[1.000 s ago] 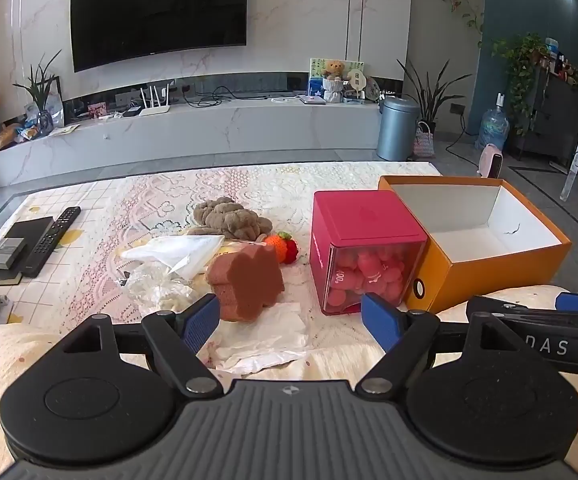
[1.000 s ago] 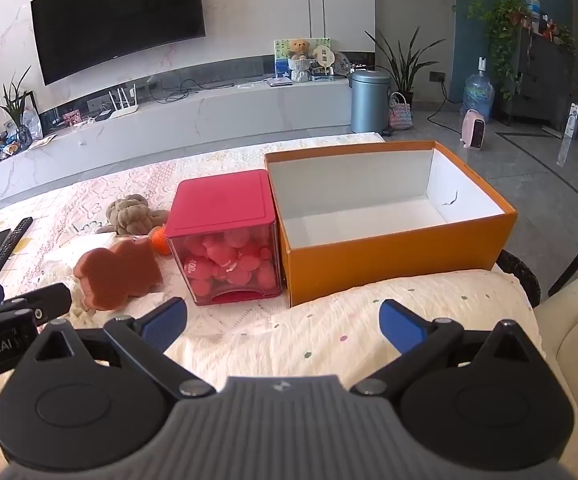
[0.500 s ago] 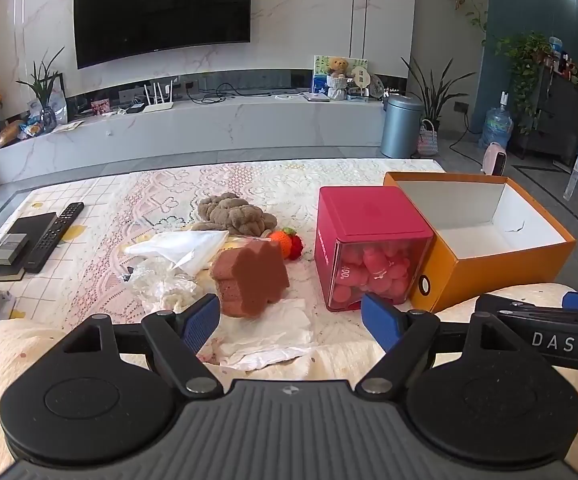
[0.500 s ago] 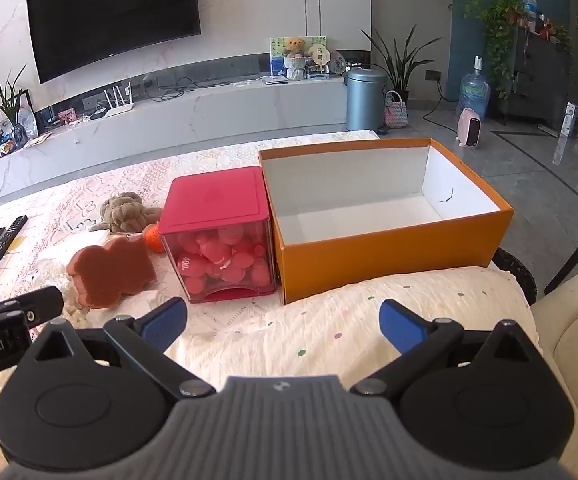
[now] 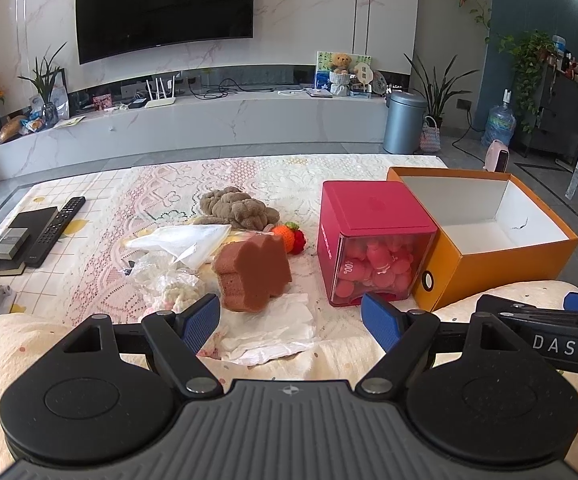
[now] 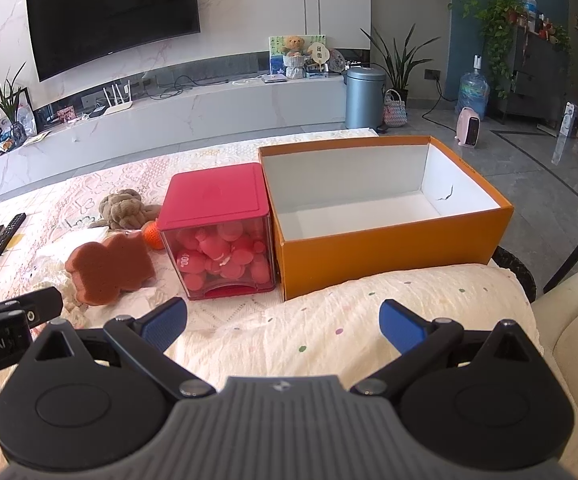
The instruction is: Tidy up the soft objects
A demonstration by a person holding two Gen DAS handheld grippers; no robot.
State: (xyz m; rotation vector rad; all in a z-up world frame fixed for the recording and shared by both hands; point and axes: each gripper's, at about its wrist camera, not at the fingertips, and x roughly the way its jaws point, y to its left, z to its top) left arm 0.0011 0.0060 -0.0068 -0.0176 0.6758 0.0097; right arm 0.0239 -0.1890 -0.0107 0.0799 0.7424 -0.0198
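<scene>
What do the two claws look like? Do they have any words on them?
Both claws match. The left claw and the right claw each have a ribbed grey body, two round black discs, black angled arms with silver pins, and blue textured fingertips. Seen from the side, the right one shows white letters "DAS", and the left one shows "obot.AI".

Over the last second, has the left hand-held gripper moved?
Yes. The left hand-held gripper has shifted slightly left: the fixed orange box and red cube sit a little further right in its view.
</scene>
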